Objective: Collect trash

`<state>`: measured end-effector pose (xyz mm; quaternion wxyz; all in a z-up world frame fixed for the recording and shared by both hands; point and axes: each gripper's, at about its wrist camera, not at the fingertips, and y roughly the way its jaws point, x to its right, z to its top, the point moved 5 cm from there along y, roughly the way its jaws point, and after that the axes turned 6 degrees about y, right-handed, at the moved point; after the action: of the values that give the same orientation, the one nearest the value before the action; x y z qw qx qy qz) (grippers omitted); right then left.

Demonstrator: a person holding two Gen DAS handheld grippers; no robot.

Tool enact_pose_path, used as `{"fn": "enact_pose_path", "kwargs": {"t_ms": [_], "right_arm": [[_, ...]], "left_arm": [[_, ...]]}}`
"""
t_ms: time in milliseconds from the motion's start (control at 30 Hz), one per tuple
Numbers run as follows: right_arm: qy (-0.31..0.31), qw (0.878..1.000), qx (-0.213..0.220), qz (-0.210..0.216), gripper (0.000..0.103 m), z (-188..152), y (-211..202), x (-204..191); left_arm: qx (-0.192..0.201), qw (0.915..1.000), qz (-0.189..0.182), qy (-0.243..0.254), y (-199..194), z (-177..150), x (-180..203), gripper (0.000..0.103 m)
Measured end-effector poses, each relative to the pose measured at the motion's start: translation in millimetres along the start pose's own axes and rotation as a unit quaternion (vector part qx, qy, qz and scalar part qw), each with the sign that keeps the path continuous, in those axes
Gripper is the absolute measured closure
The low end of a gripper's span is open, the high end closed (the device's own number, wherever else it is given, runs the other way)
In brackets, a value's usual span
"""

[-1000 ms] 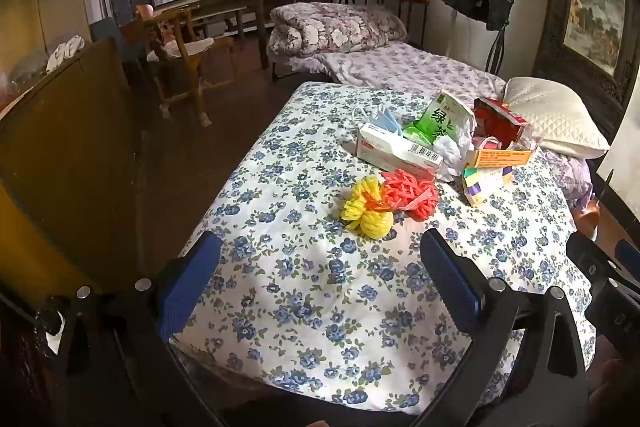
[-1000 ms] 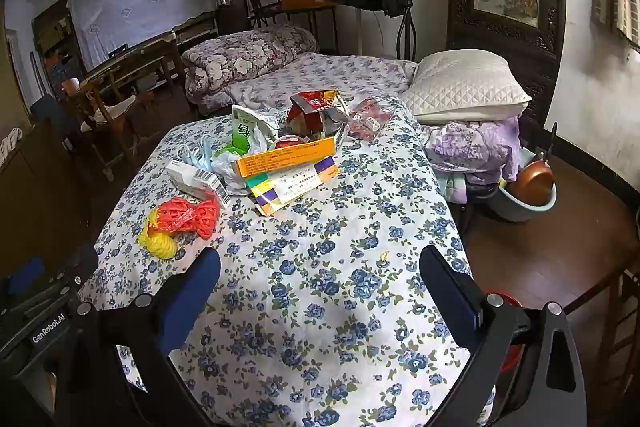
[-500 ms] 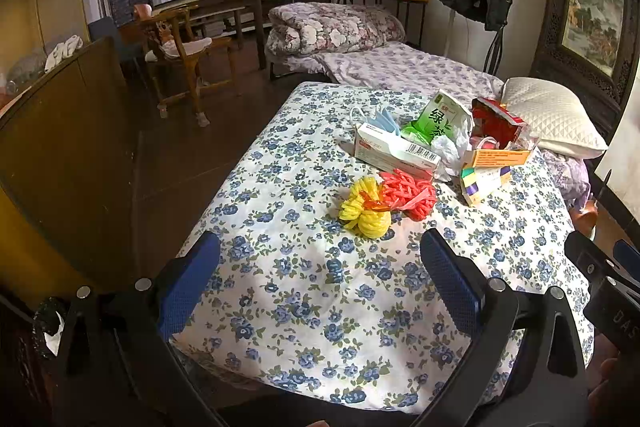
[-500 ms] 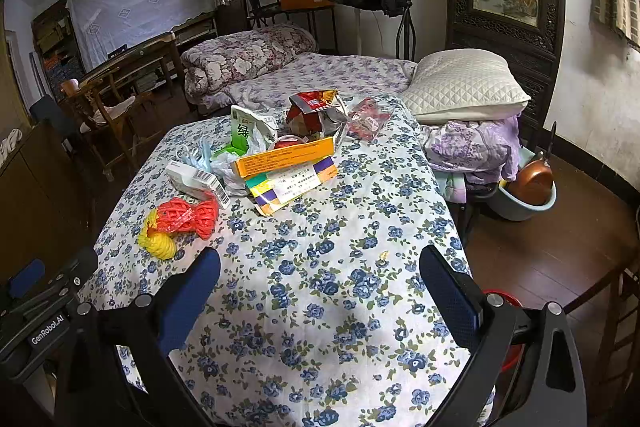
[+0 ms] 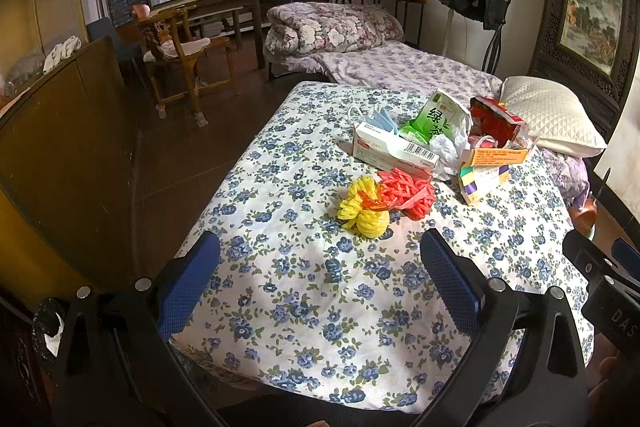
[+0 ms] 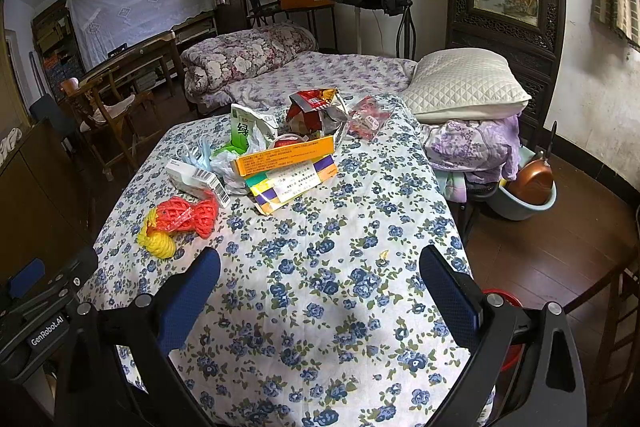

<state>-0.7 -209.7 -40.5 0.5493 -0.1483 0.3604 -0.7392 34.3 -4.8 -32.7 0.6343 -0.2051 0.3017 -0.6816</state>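
Two foam nets (image 5: 386, 201), three boxes (image 6: 289, 169), both grippers (image 5: 320, 279) (image 6: 320, 283) spread.

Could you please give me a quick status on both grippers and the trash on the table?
Left gripper open, empty. Right gripper open, empty. Trash pile untouched on floral tablecloth; yellow and red foam nets nearest. Nothing in the way.

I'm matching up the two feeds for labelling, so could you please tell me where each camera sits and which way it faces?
Left wrist: on the left gripper, low at the near left of the floral table, facing the trash pile; its open blue fingers and the right gripper's edge show.
Right wrist: on the right gripper, near edge further right, facing the same way; its open fingers and the left gripper's body show.
Shared: yellow and red foam nets, barcode box, white pillow.
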Motion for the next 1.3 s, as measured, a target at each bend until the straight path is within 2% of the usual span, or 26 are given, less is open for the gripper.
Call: {"fn": "enact_pose_path", "kwargs": {"t_ms": [1300], "right_arm": [[0.0,1.0,-0.001,-0.001,0.006,-0.6,0.5,0.0]], "left_arm": [[0.008,1.0,-0.001,0.005,-2.5,0.9,7.8,0.007]]}}
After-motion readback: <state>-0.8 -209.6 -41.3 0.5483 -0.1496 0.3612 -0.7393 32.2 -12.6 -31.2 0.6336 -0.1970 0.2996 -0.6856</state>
